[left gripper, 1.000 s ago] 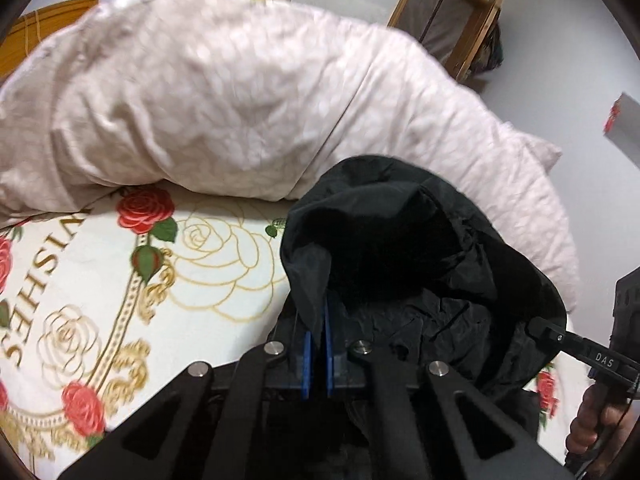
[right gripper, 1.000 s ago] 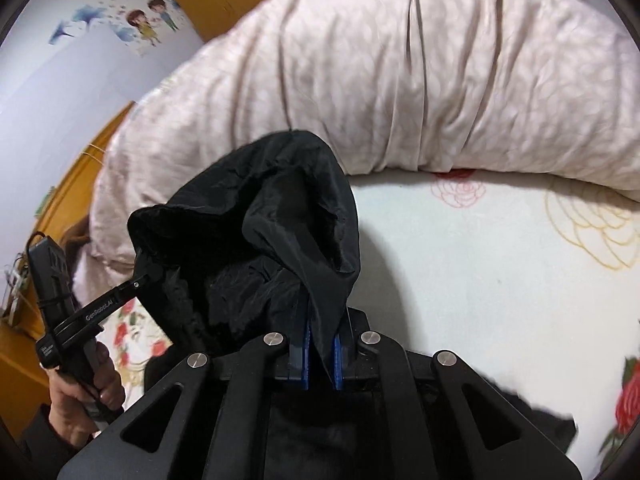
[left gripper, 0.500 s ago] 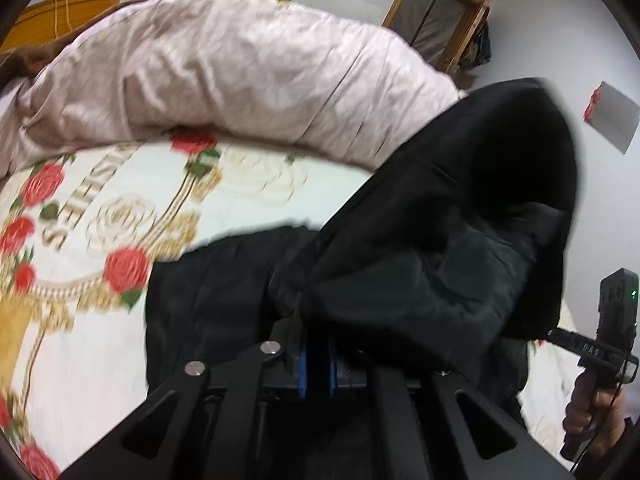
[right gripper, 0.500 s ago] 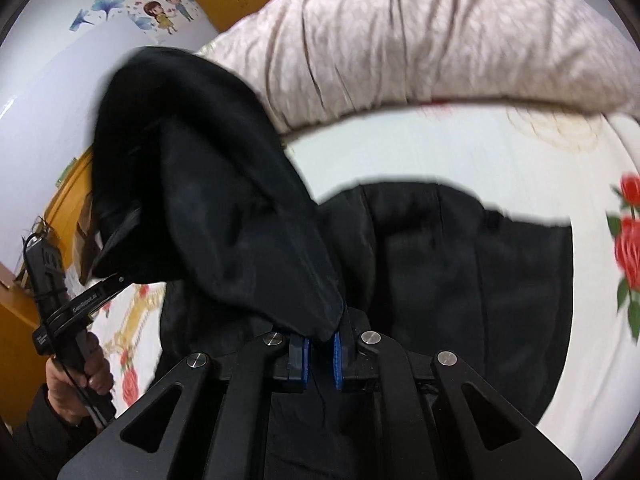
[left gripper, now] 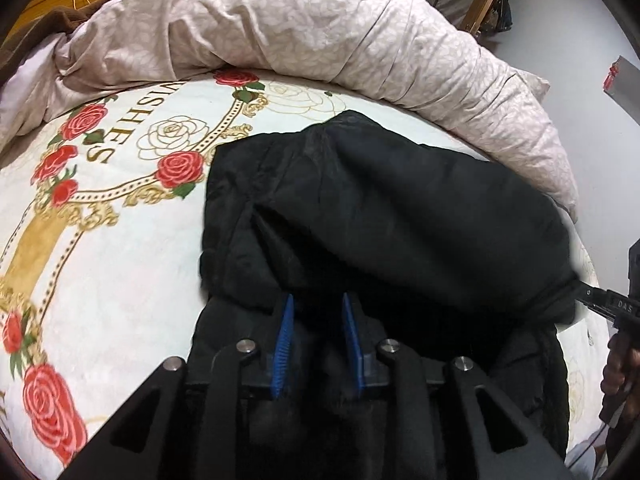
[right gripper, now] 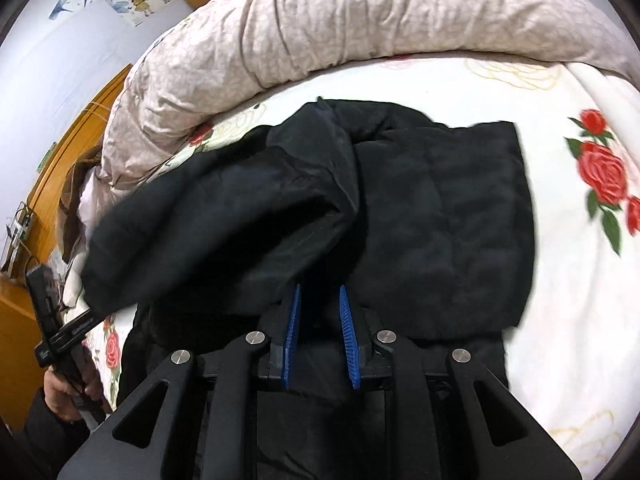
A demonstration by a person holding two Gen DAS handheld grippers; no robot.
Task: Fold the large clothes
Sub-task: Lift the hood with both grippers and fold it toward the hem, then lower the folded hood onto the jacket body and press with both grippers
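A bulky black quilted jacket [left gripper: 392, 216] lies on a cream bedspread printed with red roses and gold scrollwork [left gripper: 104, 264], with one part of it folded over the rest so that a rounded flap sits on top. In the left wrist view the left gripper [left gripper: 316, 304] hovers just at the near edge of that flap, its two blue ribbed pads [left gripper: 285, 336] standing apart with dark fabric showing between them but nothing pinched. In the right wrist view the right gripper [right gripper: 319, 296] sits the same way at the jacket's near edge, its blue pads [right gripper: 347, 332] parted and gripping nothing; the folded flap slopes away to the left of it, and a flatter rectangular panel of the jacket [right gripper: 460, 216] spreads to the right. Behind the jacket a crumpled pale pink patterned duvet [left gripper: 328, 36] is heaped along the far side of the bed. A wooden headboard [right gripper: 60, 168] shows at the left edge of the right wrist view.
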